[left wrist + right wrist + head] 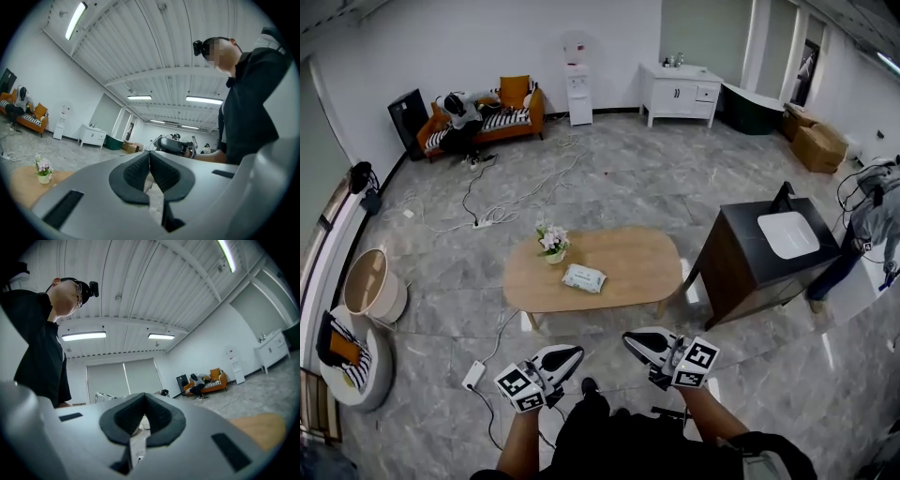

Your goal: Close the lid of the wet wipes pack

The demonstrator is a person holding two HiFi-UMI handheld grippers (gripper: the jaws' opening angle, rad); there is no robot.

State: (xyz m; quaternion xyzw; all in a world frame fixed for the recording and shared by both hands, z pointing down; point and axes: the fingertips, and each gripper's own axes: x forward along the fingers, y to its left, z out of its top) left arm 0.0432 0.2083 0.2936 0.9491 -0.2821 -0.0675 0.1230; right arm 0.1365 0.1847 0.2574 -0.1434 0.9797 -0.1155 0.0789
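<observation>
Matt wood table (pixel 639 262); plastic wipes pack (pixel 584 277); glossy marble-look floor (pixel 609 187).

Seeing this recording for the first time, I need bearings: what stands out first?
An oval wooden table stands mid-floor, bearing a white wet wipes pack and, beside it, a small flower pot. Low in the head view, the left hand-held gripper and right hand-held gripper are both shut and empty, well short of the table.

Only a flower pot (pixel 552 245) stands near the wipes pack (pixel 584 277), rear-left.
</observation>
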